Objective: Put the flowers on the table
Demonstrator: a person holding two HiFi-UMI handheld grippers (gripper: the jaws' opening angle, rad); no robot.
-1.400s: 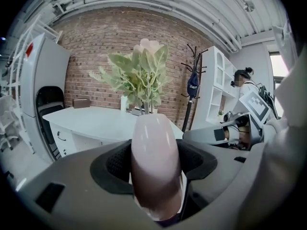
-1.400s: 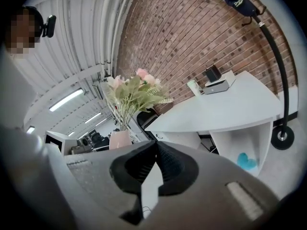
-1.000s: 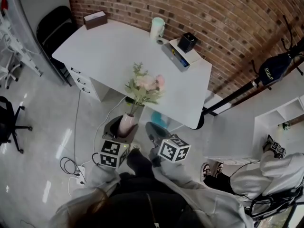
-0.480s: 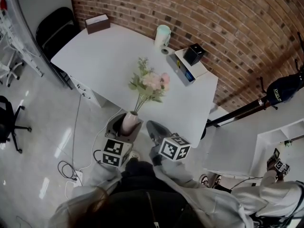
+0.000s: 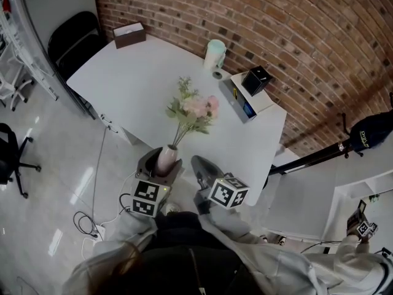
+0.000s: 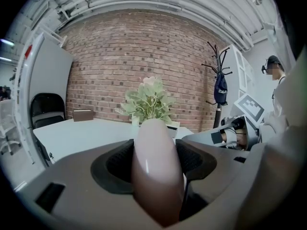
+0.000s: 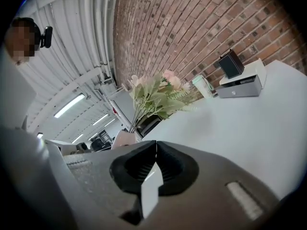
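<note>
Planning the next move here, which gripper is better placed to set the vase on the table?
Left. The left gripper holds the vase near the table edge; the right gripper is shut and empty.

Pink flowers [image 5: 195, 108] upright in pale vase [image 5: 166, 160], by white table [image 5: 123, 78] edge.

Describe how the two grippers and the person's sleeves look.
The left gripper and right gripper have grey moulded bodies with black ribbed pads. Each carries a white cube printed with black square markers. The sleeves are light grey.
</note>
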